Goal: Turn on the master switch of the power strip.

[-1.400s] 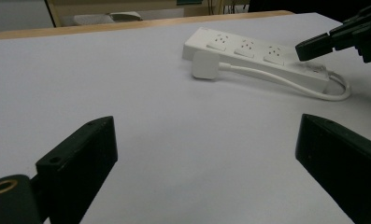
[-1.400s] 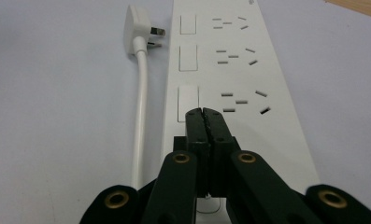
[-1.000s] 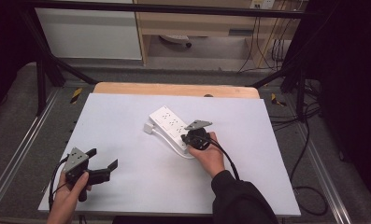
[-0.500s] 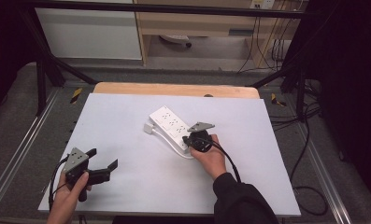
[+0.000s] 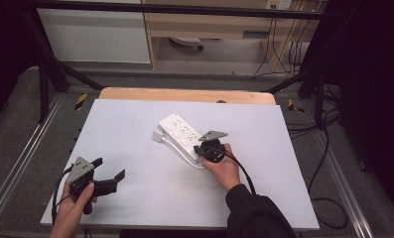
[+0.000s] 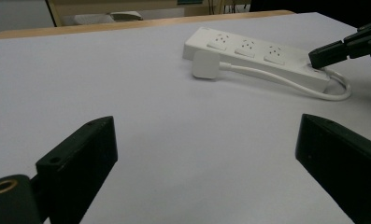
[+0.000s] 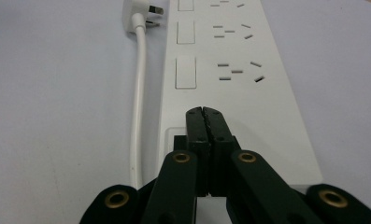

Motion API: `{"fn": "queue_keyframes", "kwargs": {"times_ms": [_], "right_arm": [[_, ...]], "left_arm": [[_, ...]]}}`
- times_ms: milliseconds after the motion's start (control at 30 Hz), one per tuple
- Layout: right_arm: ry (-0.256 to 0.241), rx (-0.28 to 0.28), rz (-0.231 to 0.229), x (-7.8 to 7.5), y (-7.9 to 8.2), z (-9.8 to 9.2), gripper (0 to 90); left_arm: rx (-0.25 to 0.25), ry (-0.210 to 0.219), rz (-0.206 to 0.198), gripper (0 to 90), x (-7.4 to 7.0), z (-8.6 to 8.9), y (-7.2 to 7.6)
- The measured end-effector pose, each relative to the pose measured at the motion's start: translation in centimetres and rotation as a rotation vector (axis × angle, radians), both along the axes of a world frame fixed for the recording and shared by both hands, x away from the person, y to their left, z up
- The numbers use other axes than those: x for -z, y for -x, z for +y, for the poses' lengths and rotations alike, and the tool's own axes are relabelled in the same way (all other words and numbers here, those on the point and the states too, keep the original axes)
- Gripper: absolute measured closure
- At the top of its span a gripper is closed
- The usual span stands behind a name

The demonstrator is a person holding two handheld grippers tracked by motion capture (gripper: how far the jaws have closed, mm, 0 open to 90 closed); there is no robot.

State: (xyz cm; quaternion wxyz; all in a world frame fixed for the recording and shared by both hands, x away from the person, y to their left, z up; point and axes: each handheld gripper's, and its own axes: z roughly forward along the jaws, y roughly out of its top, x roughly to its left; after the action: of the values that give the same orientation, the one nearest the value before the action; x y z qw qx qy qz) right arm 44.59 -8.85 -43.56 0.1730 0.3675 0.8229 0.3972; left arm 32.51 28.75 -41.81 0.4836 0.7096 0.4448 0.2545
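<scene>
Power strip lies mid-table on the white table, long axis running diagonally: far end up-left, near end down-right toward the person's right hand. Three outlet groups with a rocker switch beside each; at the near end a fourth switch sits under the jaw tips, mostly hidden. Cord exits the near end, loops round, runs back along the strip's side; plug rests on the table just beside the far end, unplugged.

Right gripper: jaws pressed together, nothing between them, tips down on the strip's top face at the near-end switch. In its own view the strip's long axis runs straight ahead, so the gripper is aligned along it. In the left gripper view the same tips touch the strip's near end. My read: it's pressing that end switch; can't tell whether the rocker has tipped.

Left gripper: jaws spread wide, empty, held low over the table near its front left corner, well apart from the strip. Strip lies ahead and to its right.

Key relation: the right is on the strip, the left is far off. Any push goes straight down at the near end; a push along the axis would probably slide the strip up-left.
</scene>
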Motion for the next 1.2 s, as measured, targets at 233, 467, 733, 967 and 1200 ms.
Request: {"fn": "queue_keyframes", "kwargs": {"times_ms": [233,467,733,967,1200], "right_arm": [[0.0,0.002,-0.001,0.04,0.02,0.02,90.0],[-0.003,0.005,-0.001,0.08,0.06,0.05,90.0],[0.0,0.005,0.0,0.07,0.06,0.07,90.0],[0.004,0.006,0.001,0.12,0.06,0.11,90.0],[0.014,0.006,-0.006,0.1,0.12,0.23,90.0]], "left_arm": [[0.001,0.001,0.001,5.6,0.01,-0.02,0.0],[0.001,-0.001,0.002,5.6,0.01,-0.04,0.0],[0.003,-0.004,0.001,5.7,0.02,-0.04,-0.02],[0.005,-0.003,-0.002,5.6,0.03,-0.06,0.0],[0.006,-0.005,0.0,5.6,0.03,-0.08,-0.01]]}}
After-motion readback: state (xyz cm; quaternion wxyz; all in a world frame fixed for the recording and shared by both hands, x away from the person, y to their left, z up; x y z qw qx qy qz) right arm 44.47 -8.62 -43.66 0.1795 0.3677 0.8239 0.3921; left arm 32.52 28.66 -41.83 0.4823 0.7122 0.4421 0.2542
